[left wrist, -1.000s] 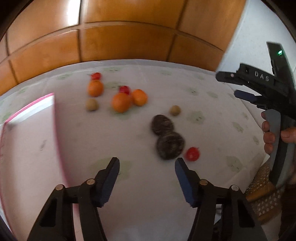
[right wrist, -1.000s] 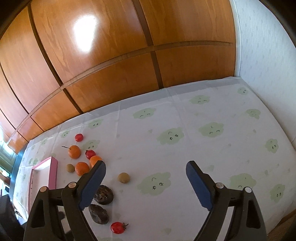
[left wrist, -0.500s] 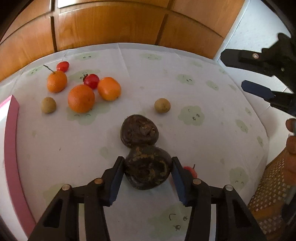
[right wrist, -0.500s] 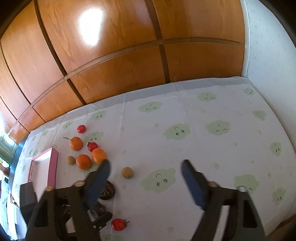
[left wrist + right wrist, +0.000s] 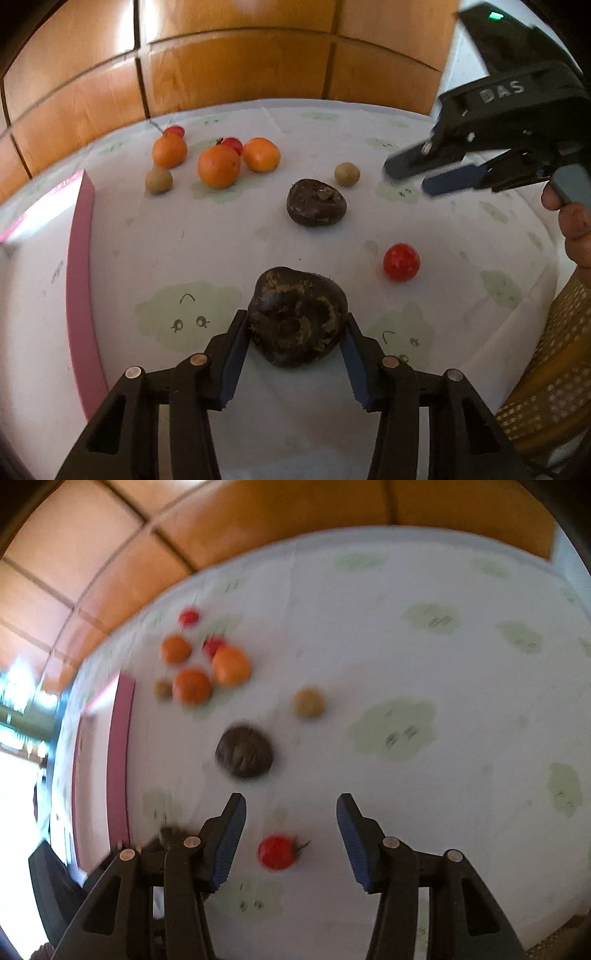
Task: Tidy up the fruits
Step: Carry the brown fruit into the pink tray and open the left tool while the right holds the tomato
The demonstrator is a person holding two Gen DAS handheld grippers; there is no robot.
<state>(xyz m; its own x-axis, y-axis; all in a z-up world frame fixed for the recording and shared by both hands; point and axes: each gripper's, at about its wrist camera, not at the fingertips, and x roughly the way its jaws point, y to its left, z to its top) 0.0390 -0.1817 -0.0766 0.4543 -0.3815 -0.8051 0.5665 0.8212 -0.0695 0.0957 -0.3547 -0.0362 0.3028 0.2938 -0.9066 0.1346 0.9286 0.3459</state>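
Both grippers have just been closing: left gripper point(image 5: 295, 332) now clamps the dark fruit point(image 5: 297, 315), while right gripper point(image 5: 291, 827) narrows, fingers apart, around the red tomato point(image 5: 276, 852), readying two pickups.

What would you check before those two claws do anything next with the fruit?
1. Dark fruit sits between the left claw pads, which have just been closing: ok.
2. Pads firmly pressing it: cannot tell.
3. Red tomato lies between the right claw fingers, whose jaws have just been closing with a gap on both sides: ok.
4. Pink tray is within view at left: ok.
5. Right-wrist view sharp enough to aim: not ok, blurred.
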